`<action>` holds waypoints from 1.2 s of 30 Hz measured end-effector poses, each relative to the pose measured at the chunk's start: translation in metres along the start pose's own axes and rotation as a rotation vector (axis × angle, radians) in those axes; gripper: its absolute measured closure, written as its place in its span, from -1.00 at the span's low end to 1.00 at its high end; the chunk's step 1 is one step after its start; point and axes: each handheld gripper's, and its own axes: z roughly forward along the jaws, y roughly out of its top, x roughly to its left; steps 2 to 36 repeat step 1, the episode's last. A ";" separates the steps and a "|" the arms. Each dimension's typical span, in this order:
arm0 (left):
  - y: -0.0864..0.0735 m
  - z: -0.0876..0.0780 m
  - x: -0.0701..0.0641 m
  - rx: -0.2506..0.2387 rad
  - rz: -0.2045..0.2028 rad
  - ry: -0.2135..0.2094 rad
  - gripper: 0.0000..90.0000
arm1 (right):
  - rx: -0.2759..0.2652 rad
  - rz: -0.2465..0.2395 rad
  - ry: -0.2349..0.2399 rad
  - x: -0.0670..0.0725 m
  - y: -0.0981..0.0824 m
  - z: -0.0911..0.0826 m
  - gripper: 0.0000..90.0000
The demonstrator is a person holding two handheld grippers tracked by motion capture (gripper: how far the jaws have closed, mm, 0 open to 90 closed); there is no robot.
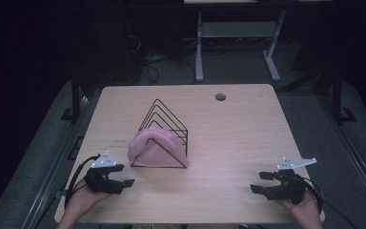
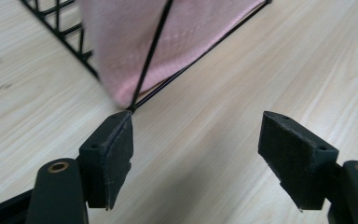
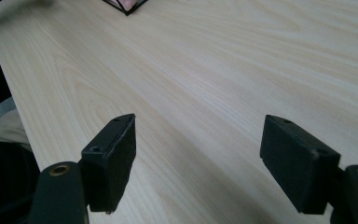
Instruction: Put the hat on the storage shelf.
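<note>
The table (image 1: 238,138) is lying under both grippers, bare pale wood apart from the things ahead of the left one. A black wire rack (image 1: 164,121) of triangular frames is standing ahead of the left gripper (image 1: 124,175) and a little to its right, well apart from the right gripper (image 1: 262,182), which is sitting far over on the other side. A pink cloth (image 1: 153,149) is draped inside the near end of the rack, bulging against its front triangle and spilling slightly past the wire toward the left gripper.

Judging by how things are lying, the work with the cloth and the rack is either barely begun or already finished: the cloth is sitting in the rack, nothing is being gripped, and both hands are resting at the near edge. Which of the two it is, the pictures are not telling.

Both grippers are standing with their jaws spread wide and empty.

The high view is giving the whole layout: the rack's full row of triangles and both hands. The left gripper view is showing what that view is missing, namely that the rack's near bottom corner (image 2: 131,108) is sitting just beyond the tip of the left gripper's own jaw, with the cloth (image 2: 177,42) hanging right behind the wire; touching or not, I cannot tell. The right gripper view is showing bare wood between the jaws, with a rack corner (image 3: 127,7) far ahead at the upper edge.
</note>
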 end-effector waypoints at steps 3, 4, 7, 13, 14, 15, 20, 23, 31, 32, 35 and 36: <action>0.000 0.000 0.000 0.000 0.000 0.000 -0.41 | 0.000 0.000 0.000 0.000 0.000 0.000 -0.42; 0.000 0.000 0.000 0.000 0.000 0.000 -0.41 | 0.000 0.000 0.000 0.000 0.000 0.000 -0.42; 0.000 0.000 0.000 0.000 0.000 0.000 -0.41 | 0.000 0.000 0.000 0.000 0.000 0.000 -0.42; 0.000 0.000 0.000 0.000 0.000 0.000 -0.41 | 0.000 0.000 0.000 0.000 0.000 0.000 -0.42; 0.000 0.000 0.000 0.000 0.000 0.000 -0.41 | 0.000 0.000 0.000 0.000 0.000 0.000 -0.42; 0.000 0.000 0.000 0.000 0.000 0.000 -0.41 | 0.000 0.000 0.000 0.000 0.000 0.000 -0.42; 0.000 0.000 0.000 0.000 0.000 0.000 -0.41 | 0.000 0.000 0.000 0.000 0.000 0.000 -0.42; 0.000 0.000 0.000 0.000 0.000 0.000 -0.41 | 0.000 0.000 0.000 0.000 0.000 0.000 -0.42; 0.000 0.000 0.000 0.000 0.000 0.000 -0.41 | 0.000 0.000 0.000 0.000 0.000 0.000 -0.42; 0.000 0.000 0.000 0.000 0.000 0.000 -0.41 | 0.000 0.000 0.000 0.000 0.000 0.000 -0.42; 0.000 0.000 0.000 0.000 0.000 0.000 -0.41 | 0.000 0.000 0.000 0.000 0.000 0.000 -0.42; 0.000 0.000 0.000 0.000 0.000 0.000 -0.41 | 0.000 0.000 0.000 0.000 0.000 0.000 -0.42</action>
